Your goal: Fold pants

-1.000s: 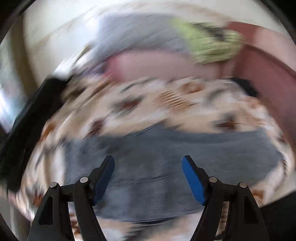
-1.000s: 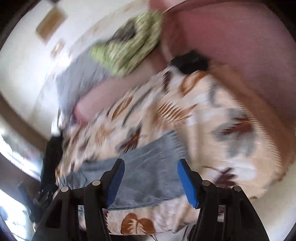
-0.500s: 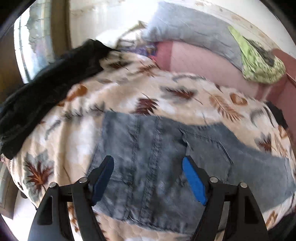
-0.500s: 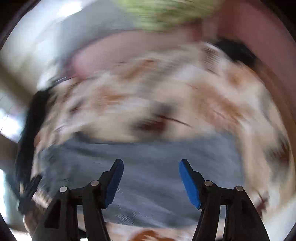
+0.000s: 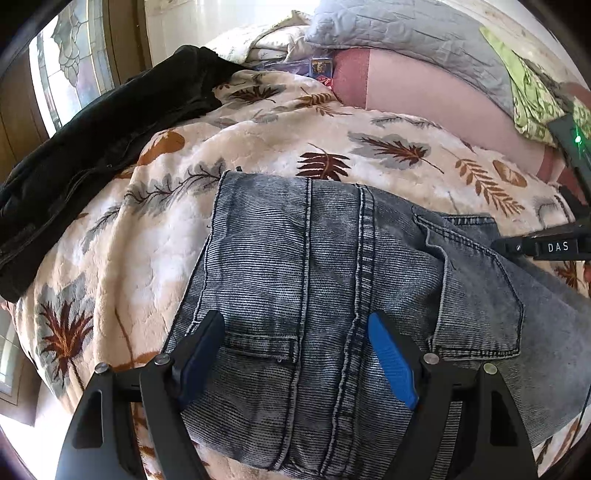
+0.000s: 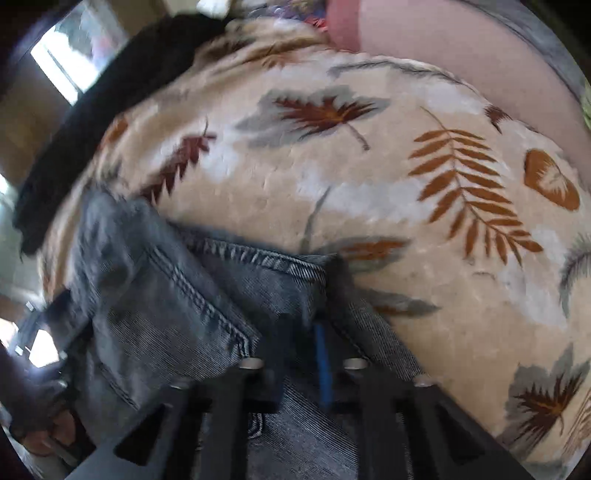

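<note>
R gripper (image 6: 303,332), jaws apart a sec ago, is now clamping the jeans (image 5: 332,295) at their far edge on the leaf blanket (image 5: 147,240); fold prob starting. L gripper (image 5: 295,354) is hovering, jaws apart, over the waistband.

Pants on a blanket, a claw over each end

The pants (image 5: 332,288) lay flat on the blanket (image 5: 147,236), under and between the left claw's (image 5: 295,354) fingers. A dark garment (image 5: 92,147) lay far to its left, a pillow (image 5: 406,33) beyond; the right claw (image 6: 306,332) sat at the pants' far edge.
</note>
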`<state>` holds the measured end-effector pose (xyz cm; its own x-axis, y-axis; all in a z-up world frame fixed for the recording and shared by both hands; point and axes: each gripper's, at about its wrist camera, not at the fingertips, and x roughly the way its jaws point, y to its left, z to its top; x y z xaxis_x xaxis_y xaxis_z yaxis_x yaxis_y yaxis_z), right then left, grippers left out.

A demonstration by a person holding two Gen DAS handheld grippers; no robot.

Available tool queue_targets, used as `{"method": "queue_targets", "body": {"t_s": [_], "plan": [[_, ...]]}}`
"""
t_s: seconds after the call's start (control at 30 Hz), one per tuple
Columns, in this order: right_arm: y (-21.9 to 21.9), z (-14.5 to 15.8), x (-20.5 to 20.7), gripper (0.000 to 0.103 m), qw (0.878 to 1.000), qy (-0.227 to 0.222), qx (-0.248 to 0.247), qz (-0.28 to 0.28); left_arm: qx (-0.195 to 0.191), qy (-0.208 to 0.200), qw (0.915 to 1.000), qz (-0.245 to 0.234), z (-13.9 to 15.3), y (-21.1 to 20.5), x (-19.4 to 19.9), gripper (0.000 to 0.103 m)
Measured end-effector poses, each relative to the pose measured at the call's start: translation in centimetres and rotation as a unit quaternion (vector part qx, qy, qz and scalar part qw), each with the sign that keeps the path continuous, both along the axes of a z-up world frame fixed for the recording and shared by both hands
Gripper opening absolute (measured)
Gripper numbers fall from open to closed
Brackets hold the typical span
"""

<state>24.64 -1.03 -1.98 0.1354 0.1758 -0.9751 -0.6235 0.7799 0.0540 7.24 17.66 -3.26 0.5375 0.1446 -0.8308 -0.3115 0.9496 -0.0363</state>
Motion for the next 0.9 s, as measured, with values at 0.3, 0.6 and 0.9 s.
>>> {"method": "queue_targets", "body": {"t_s": [0.3, 0.6, 0.9], "plan": [[0.7, -1.8, 2.9, 0.003, 0.997, -0.058, -0.034, -0.040, 0.024, 0.003, 0.9997, -0.003, -0.2, -0.6, 0.1, 0.081], [-8.6, 6.4, -2.1, 0.029, 0.977, -0.074, 0.112, -0.164, 0.045, -0.011, 0.9989, -0.003, 0.2, -1.0, -0.4, 0.082], [-29.3, 2.5, -5.9, 0.058, 0.920, -0.016, 0.088, -0.383, 0.058, -0.076, 0.9953, -0.019, 2.0, -2.9, -1.7, 0.082]]}}
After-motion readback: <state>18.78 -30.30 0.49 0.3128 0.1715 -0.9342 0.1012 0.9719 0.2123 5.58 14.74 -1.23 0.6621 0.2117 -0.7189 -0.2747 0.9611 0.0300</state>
